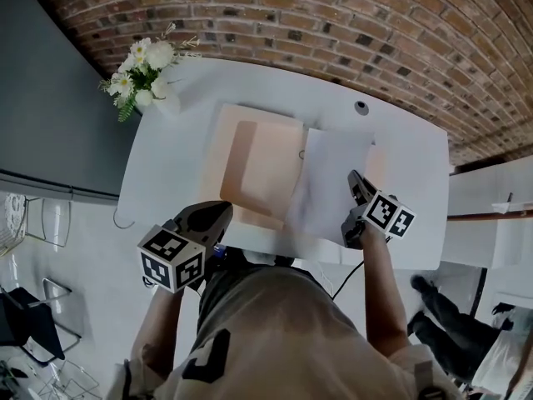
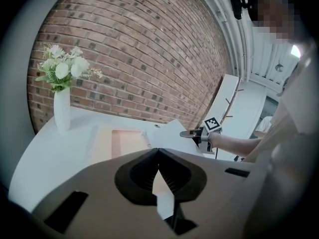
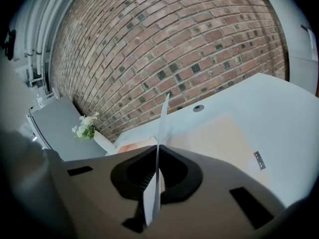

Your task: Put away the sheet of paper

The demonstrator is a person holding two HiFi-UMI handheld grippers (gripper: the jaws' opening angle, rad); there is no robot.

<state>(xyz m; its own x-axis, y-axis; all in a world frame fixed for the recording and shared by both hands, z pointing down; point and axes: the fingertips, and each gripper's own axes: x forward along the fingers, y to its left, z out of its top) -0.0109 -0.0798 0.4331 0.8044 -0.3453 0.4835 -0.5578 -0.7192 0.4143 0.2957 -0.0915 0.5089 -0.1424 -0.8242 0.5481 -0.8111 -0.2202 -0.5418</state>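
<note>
A white sheet of paper point(image 1: 329, 186) stands tilted up over the right half of an open beige folder point(image 1: 250, 165) on the white table point(image 1: 408, 157). My right gripper point(image 1: 356, 180) is shut on the sheet's right edge. The right gripper view shows the sheet point(image 3: 162, 118) edge-on, rising from between the shut jaws of the right gripper point(image 3: 157, 148). My left gripper point(image 1: 218, 212) hovers over the folder's near left corner. Its jaws meet at the left gripper point(image 2: 158, 152), shut with nothing seen between them. The left gripper view also shows the sheet point(image 2: 172, 133) and the right gripper point(image 2: 192, 133).
A white vase of flowers point(image 1: 146, 73) stands at the table's far left corner. A round cable hole point(image 1: 361, 107) sits near the far edge. A brick wall point(image 1: 333, 15) lies behind the table and a grey cabinet point(image 1: 50, 123) to its left. A metal clip point(image 3: 258, 160) lies on the folder's right flap.
</note>
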